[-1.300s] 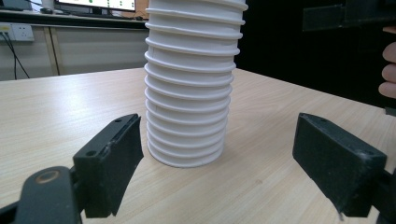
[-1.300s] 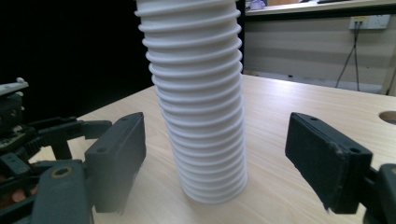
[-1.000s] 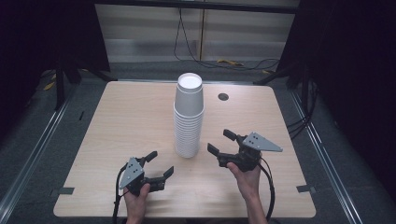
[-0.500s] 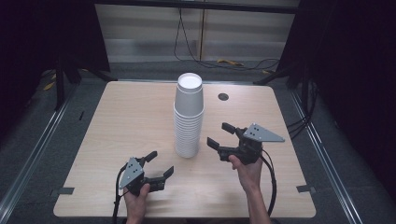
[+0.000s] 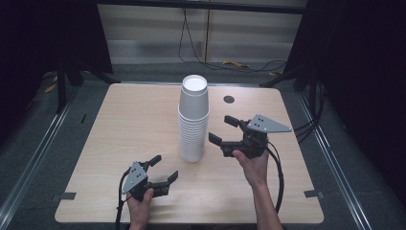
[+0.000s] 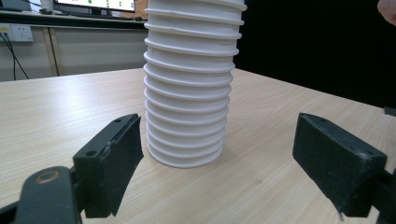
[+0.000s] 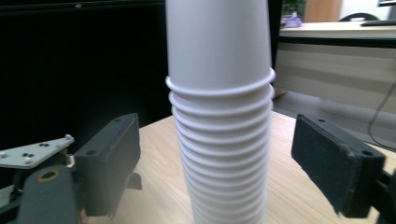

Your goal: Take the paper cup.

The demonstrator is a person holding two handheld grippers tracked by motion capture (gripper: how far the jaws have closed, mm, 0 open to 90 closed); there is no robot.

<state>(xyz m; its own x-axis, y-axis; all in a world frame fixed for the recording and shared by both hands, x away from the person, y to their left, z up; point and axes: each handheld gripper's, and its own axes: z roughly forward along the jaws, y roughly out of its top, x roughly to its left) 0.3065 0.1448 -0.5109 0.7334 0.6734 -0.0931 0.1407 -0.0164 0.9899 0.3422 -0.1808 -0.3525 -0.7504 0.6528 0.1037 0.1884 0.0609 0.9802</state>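
A tall stack of upside-down white paper cups [image 5: 194, 120] stands in the middle of the wooden table [image 5: 119, 124]. My right gripper [image 5: 221, 130] is held just right of the stack at about mid-height, open, its jaws pointing at the cups without touching them. In the right gripper view the stack [image 7: 219, 116] rises between the spread jaws. My left gripper [image 5: 164, 167] rests low near the front edge, left of the stack's base, open and empty. The left gripper view looks at the stack's lower rims [image 6: 189, 93] a short way ahead.
A small black round hole [image 5: 229, 99] sits in the tabletop behind the stack on the right. Grey tape marks [image 5: 62, 196] lie at the front corners. Metal rails run along the floor on both sides, and cables [image 5: 230, 64] lie behind the table.
My right gripper has risen and moved a little forward, closer to the stack. The left gripper and the cups have stayed put.
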